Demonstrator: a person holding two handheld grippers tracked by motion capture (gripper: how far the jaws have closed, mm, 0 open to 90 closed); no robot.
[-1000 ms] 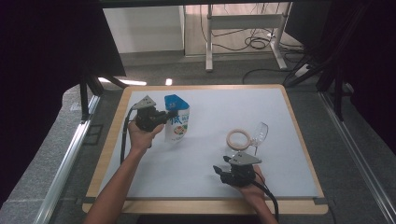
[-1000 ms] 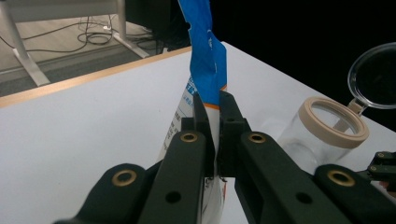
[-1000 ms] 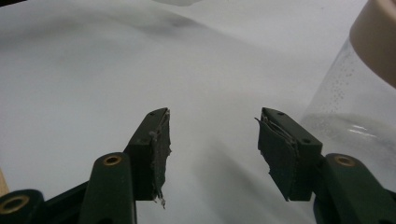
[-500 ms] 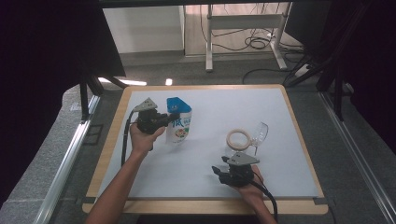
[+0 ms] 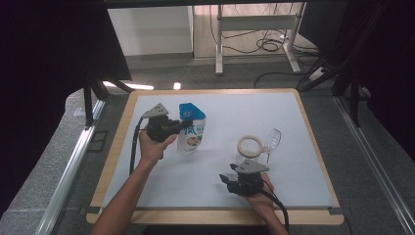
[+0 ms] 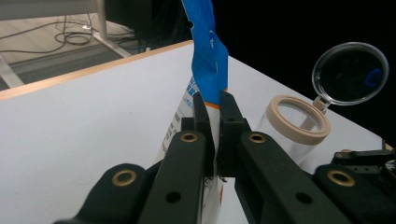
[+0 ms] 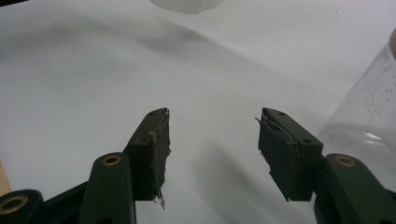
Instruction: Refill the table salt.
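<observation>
A stand-up pouch (image 5: 192, 132) with a blue top and a white printed body stands left of the table's middle. My left gripper (image 5: 183, 126) comes at it from the left. In the left gripper view the left gripper (image 6: 212, 101) is shut on the pouch (image 6: 208, 56) just under its blue top strip. A clear jar (image 5: 248, 148) with a tan rim stands right of the middle, its clear hinged lid (image 5: 272, 139) flipped open. My right gripper (image 5: 226, 179) rests near the front edge, just in front of the jar. In its own view the right gripper (image 7: 212, 135) stands open over bare table.
The white mat (image 5: 293, 122) sits in a wooden table frame (image 5: 313, 142). Beyond the table's far edge are a desk's legs and cables (image 5: 264, 44) on the floor. In the right gripper view the jar's wall (image 7: 369, 107) stands close on the right.
My left hand has shifted slightly to the right and nearer, with the pouch in its jaws. The right gripper has stayed where it was.
</observation>
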